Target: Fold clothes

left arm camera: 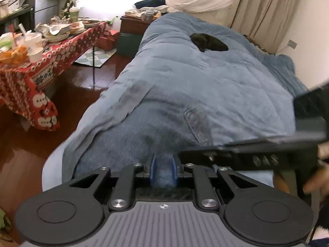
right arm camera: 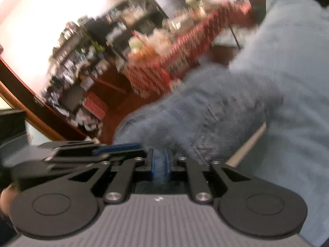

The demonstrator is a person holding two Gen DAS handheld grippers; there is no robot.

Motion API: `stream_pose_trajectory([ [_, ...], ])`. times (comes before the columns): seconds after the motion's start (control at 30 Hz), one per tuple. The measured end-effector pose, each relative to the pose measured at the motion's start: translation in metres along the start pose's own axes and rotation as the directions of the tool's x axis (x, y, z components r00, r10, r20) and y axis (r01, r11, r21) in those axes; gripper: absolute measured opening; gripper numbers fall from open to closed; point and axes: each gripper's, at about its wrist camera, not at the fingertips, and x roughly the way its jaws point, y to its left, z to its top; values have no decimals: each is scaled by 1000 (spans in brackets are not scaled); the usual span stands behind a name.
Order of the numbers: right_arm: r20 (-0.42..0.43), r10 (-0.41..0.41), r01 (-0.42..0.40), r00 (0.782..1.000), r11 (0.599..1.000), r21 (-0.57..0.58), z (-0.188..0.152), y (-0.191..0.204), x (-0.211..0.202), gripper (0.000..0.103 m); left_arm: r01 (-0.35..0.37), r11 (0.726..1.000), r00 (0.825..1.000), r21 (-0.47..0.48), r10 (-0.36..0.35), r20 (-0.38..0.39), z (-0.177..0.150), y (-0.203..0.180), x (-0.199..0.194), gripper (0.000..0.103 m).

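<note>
Cluttered table [left arm camera: 51, 47] left of bed [left arm camera: 205, 78]

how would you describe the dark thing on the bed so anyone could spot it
Start at the bed, covered by a blue quilt, beside the curtain. Near its far end lies a small black lump, the only dark patch on that pale blue.

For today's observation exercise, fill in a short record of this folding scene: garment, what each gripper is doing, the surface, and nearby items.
garment: blue-grey fleece garment, bunched, not yet folded flat
left gripper: shut on the garment
right gripper: shut on the garment
surface: blue quilt over a bed
nearby: dark item on the quilt; table with red patterned cloth at the side
</note>
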Motion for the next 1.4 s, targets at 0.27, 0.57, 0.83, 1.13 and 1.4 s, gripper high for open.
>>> stream_pose_trajectory([
  [0.27,93,-90,85,992,995,50,41,-33,0,12,8,998,998,-65,-3,69,-23,5,-3,16],
  [0.57,48,-209,194,977,956,219,90,-113,59,0,-23,999,996,-34,26,81,-32,-3,0,16],
  [0.83,112,-285,268,952,952,147,97,-115,-20,11,-97,994,991,48,92,100,-26,-20,-14,25],
  [1.13,152,-387,370,910,920,126,14,-115,-200,18,-55,993,990,102,41,135,-10,-78,-28,43],
  [1.4,171,-573,543,801,817,192,-91,-140,-336,38,154,969,975,191,-181,130,-31,-202,-15,60],
])
